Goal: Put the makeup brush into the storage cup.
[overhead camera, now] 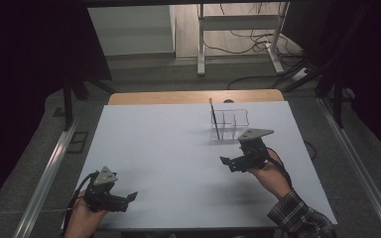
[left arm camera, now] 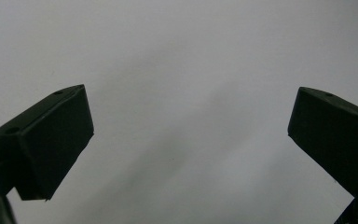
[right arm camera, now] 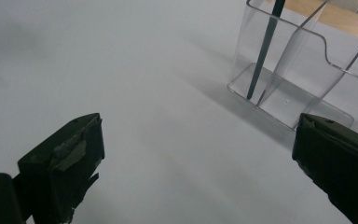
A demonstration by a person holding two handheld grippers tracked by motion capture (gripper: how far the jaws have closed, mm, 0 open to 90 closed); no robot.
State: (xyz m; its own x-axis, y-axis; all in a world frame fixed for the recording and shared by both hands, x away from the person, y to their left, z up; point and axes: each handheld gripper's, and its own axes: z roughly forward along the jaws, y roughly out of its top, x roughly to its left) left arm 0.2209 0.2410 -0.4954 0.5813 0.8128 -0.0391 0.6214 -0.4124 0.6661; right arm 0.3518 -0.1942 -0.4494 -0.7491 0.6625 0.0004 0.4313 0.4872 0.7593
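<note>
While my right gripper (overhead camera: 226, 162) hovers jaws spread, nothing between, clear organizer (overhead camera: 229, 124) sits just beyond on white table (overhead camera: 168, 148), dark pen (overhead camera: 214, 118) upright in end compartment; left gripper (overhead camera: 131, 197) near edge, also spread, empty.

1. White desk (overhead camera: 178, 148) spreads wide and flat, with a strip of bare wood showing along its far edge.
2. A clear plastic organizer (overhead camera: 230, 123) stands on it toward the far right.
3. A dark pen (overhead camera: 214, 119) stands upright in the organizer's left compartment.
</note>
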